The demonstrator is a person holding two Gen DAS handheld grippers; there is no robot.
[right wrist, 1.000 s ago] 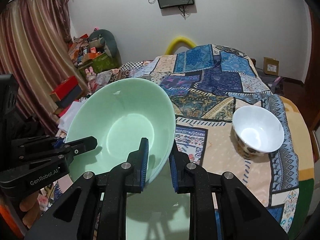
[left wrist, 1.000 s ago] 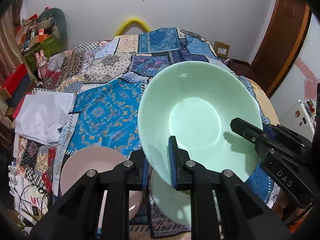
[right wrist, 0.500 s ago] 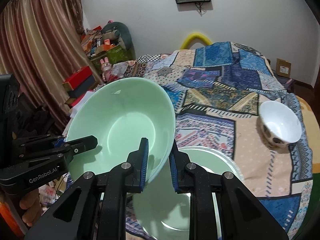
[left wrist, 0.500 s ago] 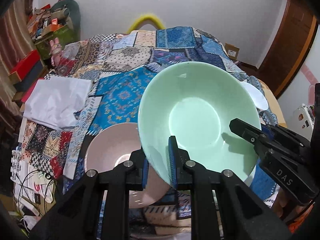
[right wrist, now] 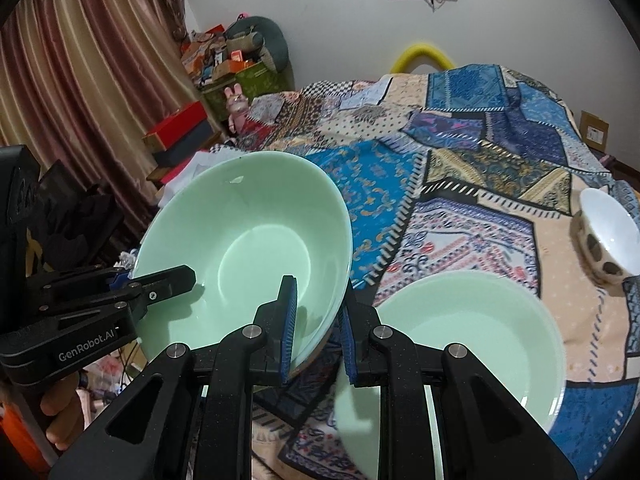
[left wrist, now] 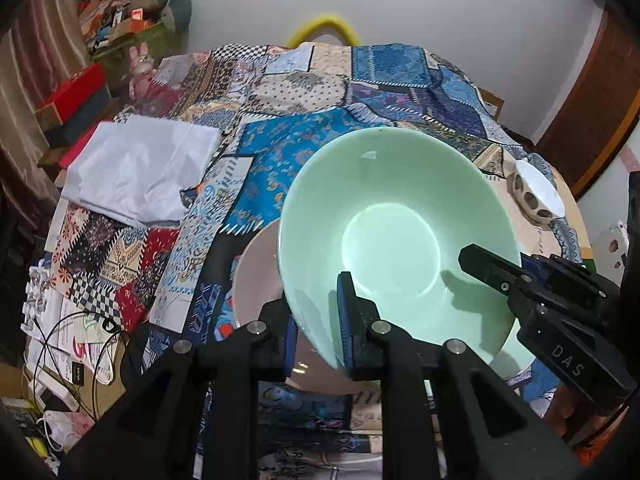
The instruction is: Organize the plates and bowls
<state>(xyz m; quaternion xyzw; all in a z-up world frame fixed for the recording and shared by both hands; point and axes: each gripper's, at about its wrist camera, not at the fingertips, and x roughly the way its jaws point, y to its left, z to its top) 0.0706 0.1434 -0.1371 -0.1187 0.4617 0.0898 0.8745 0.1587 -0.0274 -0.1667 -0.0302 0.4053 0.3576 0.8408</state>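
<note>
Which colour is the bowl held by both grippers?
Pale mint green bowl; the right wrist view shows it best.

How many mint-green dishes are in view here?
2: a green bowl held in the air by the left gripper and right gripper; a second green dish on the patchwork cloth. Others may be hidden.

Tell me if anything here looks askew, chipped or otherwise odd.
The green bowl is tilted steeply, pinched at opposite rim edges by the left gripper and right gripper, not resting flat. A small pale mark near its far rim could be a chip or glare; I cannot tell.
</note>
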